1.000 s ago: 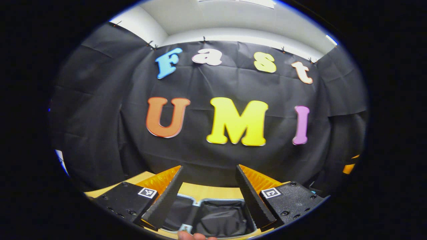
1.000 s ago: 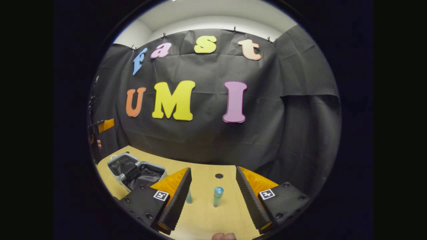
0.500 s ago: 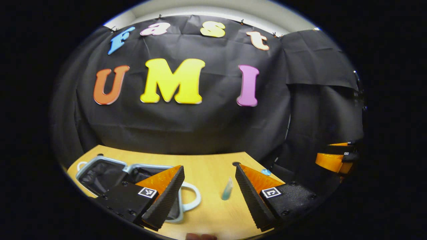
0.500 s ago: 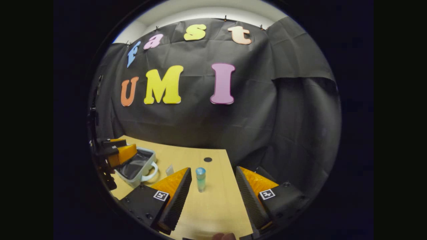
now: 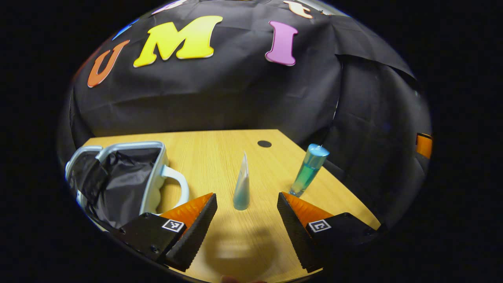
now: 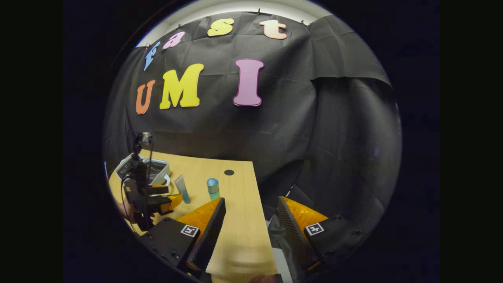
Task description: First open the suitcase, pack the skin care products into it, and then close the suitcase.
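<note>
Left gripper view: the left claw (image 5: 246,204), spread wide, faces an upright tube (image 5: 241,184), crimped end up, cap on the tabletop (image 5: 212,149).

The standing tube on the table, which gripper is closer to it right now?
Left. The left gripper is open with the tube standing just ahead between its fingers, not touching. The right gripper is open too, farther back near the table edge, past the blue-capped bottle.

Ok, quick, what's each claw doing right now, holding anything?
Left claw: open, holding nothing, with the standing tube just ahead between its fingers.
Right claw: open, holding nothing, over the table edge.
</note>
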Available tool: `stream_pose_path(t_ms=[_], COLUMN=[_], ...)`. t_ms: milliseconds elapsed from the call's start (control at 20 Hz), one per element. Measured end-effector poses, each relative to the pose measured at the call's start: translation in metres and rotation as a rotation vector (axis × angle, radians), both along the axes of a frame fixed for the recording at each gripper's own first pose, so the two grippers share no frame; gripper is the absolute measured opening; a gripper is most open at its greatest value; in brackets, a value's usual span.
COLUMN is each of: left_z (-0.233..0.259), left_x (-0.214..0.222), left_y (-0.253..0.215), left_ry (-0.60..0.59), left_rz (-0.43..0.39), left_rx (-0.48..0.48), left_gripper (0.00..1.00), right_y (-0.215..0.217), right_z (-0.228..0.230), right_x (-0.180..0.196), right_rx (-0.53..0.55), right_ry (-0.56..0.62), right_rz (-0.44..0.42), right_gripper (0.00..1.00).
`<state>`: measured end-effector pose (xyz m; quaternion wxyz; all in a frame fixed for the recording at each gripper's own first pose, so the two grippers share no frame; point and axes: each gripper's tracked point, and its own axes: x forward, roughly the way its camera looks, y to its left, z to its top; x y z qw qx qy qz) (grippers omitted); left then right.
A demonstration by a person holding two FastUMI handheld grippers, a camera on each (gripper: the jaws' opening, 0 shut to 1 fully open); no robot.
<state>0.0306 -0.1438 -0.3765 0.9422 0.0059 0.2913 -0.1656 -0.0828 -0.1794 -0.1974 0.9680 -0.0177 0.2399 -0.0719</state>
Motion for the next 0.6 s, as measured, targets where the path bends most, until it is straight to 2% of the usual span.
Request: stream_pose_path(t_ms=[200, 400, 500, 550, 600], left_z=[-0.026, -0.052, -0.058, -0.062, -0.062], left_x=[0.032, 0.04, 0.043, 0.043, 0.044], left_y=[-0.006, -0.011, -0.007, -0.005, -0.005], left_ry=[-0.006, 0.063, 0.073, 0.086, 0.082], left_rz=[0.01, 0.016, 0.027, 0.029, 0.03], left_rx=[0.05, 0.046, 0.074, 0.087, 0.089], left_gripper=[1.0, 0.94, 0.8, 0.67, 0.62], right_y=[-0.012, -0.015, -0.014, -0.013, -0.01], right_z=[-0.013, -0.019, -0.021, -0.023, -0.025], right_x=[-0.004, 0.0, 0.005, 0.009, 0.014], right_rx=[-0.003, 0.011, 0.02, 0.023, 0.027], right_ry=[0.045, 0.054, 0.053, 0.053, 0.052], right_rz=[-0.003, -0.009, -0.009, -0.005, 0.005], right_gripper=[0.8, 0.8, 0.8, 0.8, 0.8])
